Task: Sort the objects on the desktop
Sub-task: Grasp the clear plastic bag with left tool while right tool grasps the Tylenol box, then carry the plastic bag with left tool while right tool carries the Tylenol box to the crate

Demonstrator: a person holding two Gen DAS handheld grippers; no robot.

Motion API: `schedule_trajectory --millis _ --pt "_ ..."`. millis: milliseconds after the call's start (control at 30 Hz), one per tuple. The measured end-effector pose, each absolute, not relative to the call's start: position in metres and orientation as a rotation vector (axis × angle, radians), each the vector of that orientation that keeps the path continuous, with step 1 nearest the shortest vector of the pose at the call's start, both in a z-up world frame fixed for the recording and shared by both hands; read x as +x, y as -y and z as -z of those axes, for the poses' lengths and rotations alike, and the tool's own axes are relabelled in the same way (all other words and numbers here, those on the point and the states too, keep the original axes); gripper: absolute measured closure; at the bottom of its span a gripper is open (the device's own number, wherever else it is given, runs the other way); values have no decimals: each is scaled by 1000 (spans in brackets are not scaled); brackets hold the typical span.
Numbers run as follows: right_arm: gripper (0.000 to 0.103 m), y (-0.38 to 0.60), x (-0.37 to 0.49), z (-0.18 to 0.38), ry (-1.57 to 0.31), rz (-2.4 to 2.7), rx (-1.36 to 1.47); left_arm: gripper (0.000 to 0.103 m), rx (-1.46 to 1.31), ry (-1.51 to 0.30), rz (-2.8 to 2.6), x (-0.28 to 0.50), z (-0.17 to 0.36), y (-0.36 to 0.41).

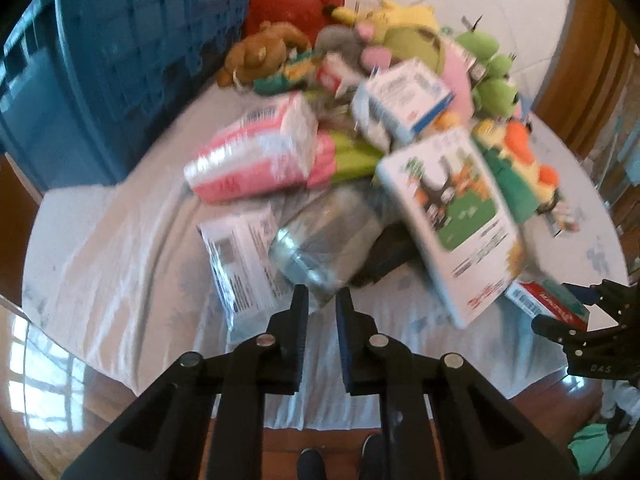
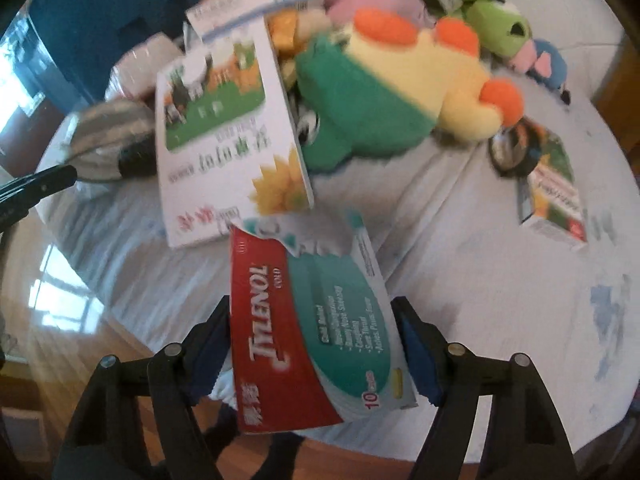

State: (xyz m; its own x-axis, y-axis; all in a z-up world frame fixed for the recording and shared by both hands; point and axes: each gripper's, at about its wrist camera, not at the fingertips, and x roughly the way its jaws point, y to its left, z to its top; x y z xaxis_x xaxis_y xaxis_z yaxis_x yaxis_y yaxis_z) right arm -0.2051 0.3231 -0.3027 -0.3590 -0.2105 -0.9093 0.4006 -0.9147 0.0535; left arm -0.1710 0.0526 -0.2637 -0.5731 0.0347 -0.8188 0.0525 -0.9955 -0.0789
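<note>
Left wrist view: the left tongs (image 1: pixel 322 300) are closed on nothing, the clear bottle (image 1: pixel 328 240) just ahead, probably next.

Right wrist view: the right tongs (image 2: pixel 316 320) straddle the Tylenol box (image 2: pixel 308 320) above the desk (image 2: pixel 500 280), likely for sorting; grip uncertain.

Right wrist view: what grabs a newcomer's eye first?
The red and teal Tylenol box, large in the foreground, sits between the right gripper's jaws. Behind it a white box with a sunflower print leans on the heap, and a green, yellow and orange plush toy lies to its right on the pale tablecloth.
</note>
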Motion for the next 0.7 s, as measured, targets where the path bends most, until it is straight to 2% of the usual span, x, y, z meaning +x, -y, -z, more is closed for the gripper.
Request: schedule_trajectory --millis 100,267,333,400,467,700 --pt "28 -324 -206 281 -247 2336 1471 91 1453 -141 2777 -176 258 -53" --pt "28 -312 -209 275 -239 2344 1465 89 1527 -153 2726 -178 277 -47" --pt "28 -318 -208 281 -234 2338 1467 76 1532 -160 2732 -173 279 -46" --pt "28 -326 -206 283 -225 2329 1479 41 1520 -108 2736 -171 278 -49" --pt "28 -325 -208 291 -216 2320 1494 23 1504 -50 2755 -171 273 -52" --pt "28 -324 -213 297 -166 2312 1494 22 1527 212 2719 -192 275 -66"
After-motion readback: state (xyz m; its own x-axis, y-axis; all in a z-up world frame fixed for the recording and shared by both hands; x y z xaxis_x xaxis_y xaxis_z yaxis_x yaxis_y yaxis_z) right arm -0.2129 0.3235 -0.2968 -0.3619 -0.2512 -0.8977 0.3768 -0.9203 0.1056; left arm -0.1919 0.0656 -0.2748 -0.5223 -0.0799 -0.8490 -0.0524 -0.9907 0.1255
